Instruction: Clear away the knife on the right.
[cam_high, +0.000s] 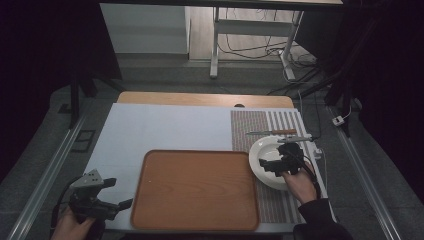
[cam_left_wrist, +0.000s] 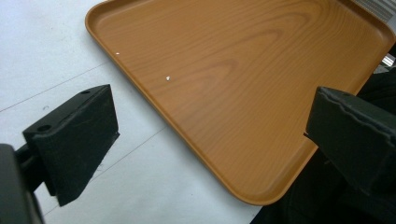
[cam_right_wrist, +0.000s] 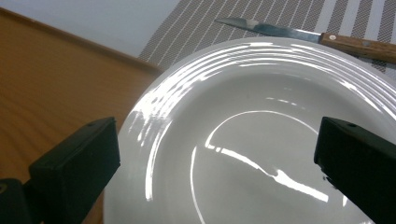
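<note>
Under the high camera stands a wooden table (cam_high: 205, 98) covered mostly by a pale sheet (cam_high: 165, 130), with a striped mat (cam_high: 262, 125) lying along its right side. Grey floor runs round it, a metal rail lies along each side, and beyond the far edge stand the white legs of a desk (cam_high: 215, 45) with loose cables on the floor by them. The room is dim, and its edges fall into darkness.

On the table I count one brown tray (cam_high: 195, 190), one white plate (cam_high: 265, 155), and one knife (cam_high: 272, 132) with a wooden handle. The tray lies bare near the front edge, in the middle. The plate rests on the striped mat just beside the tray's right edge; from the right gripper view its rim appears to meet or overlap the tray's edge, though I cannot tell whether they touch. The knife lies on the mat just beyond the plate's far rim, blade pointing left.

Two grippers are held by a person. The right gripper (cam_right_wrist: 217, 163) hangs over the plate with its jaws spread wide, one to each side of the plate's middle, holding nothing. The left gripper (cam_left_wrist: 210, 144) sits at the table's front left corner, beside the tray, its jaws likewise wide apart and empty.
</note>
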